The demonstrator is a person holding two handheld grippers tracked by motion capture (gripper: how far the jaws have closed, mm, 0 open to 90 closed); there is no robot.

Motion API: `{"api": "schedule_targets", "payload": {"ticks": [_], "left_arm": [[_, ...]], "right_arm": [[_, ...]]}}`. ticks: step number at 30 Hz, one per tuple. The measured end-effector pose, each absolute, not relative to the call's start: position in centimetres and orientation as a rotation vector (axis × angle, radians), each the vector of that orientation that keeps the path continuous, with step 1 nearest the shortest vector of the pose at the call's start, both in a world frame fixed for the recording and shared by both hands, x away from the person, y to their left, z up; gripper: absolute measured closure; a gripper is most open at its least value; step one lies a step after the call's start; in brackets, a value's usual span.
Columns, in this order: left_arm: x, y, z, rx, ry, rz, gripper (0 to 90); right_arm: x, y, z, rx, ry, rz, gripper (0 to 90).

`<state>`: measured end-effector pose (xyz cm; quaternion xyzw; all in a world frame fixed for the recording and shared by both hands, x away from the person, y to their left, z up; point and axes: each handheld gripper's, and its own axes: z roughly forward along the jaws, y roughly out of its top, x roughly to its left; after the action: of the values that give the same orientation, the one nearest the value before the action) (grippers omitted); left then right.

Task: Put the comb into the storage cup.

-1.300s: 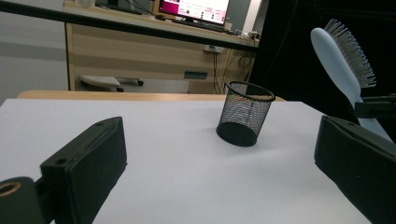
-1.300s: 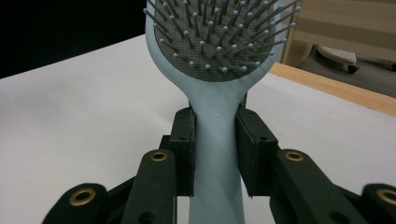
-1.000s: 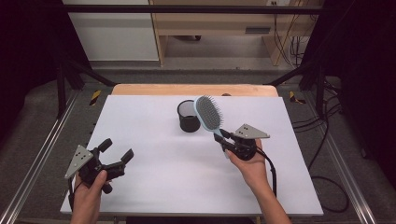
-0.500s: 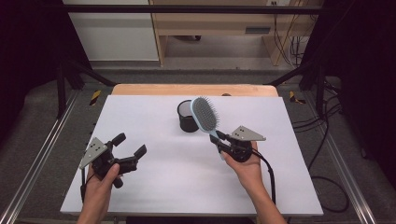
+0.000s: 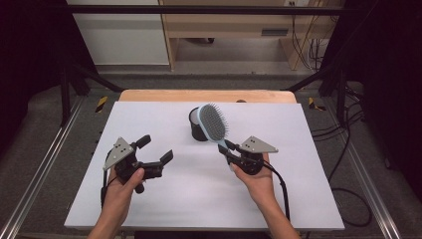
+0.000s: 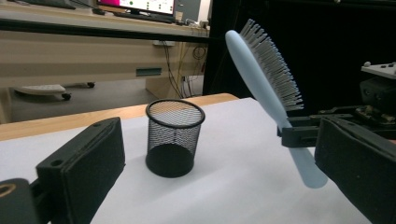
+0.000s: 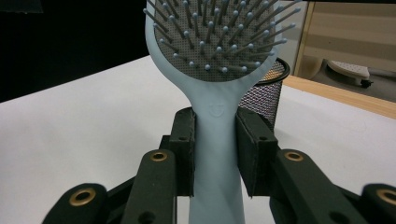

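A light blue hairbrush (image 5: 213, 121) is held up off the table, bristles facing the person. My right gripper (image 5: 227, 148) is shut on its handle (image 7: 215, 140), with a pad on each side. Behind the brush head a black mesh cup (image 5: 197, 125) stands upright on the white table (image 5: 199, 199); the left gripper view shows the black mesh cup (image 6: 173, 137) open and empty at the top, and the hairbrush (image 6: 268, 88) tilted to its right. At the left of the table my left gripper (image 5: 156, 149) is open, with nothing between its jaws.
A wooden strip (image 5: 164, 95) runs along the table's far edge. Metal rails (image 5: 35, 174) flank the table on both sides, and cables (image 5: 348, 149) lie on the floor at the right. A wooden desk (image 5: 234, 20) stands beyond.
My left gripper has moved right and forward toward the table's middle. The right gripper has carried the hairbrush slightly left, toward the mesh cup.
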<state>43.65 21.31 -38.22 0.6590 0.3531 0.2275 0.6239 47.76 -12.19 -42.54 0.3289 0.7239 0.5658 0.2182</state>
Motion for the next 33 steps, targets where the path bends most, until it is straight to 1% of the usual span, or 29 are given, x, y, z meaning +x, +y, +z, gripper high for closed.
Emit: {"api": "schedule_targets", "payload": {"ticks": [17, 33], "left_arm": [[44.8, 18.2, -36.7, 1.490, 0.780, 0.473, 1.8], [45.7, 17.3, -36.0, 1.429, 0.802, 0.404, 1.8]], "right_arm": [[47.3, -10.6, -42.9, 0.861, 1.987, 1.601, 69.5], [47.1, -9.6, -43.3, 0.862, 1.968, 1.656, 69.5]]}}
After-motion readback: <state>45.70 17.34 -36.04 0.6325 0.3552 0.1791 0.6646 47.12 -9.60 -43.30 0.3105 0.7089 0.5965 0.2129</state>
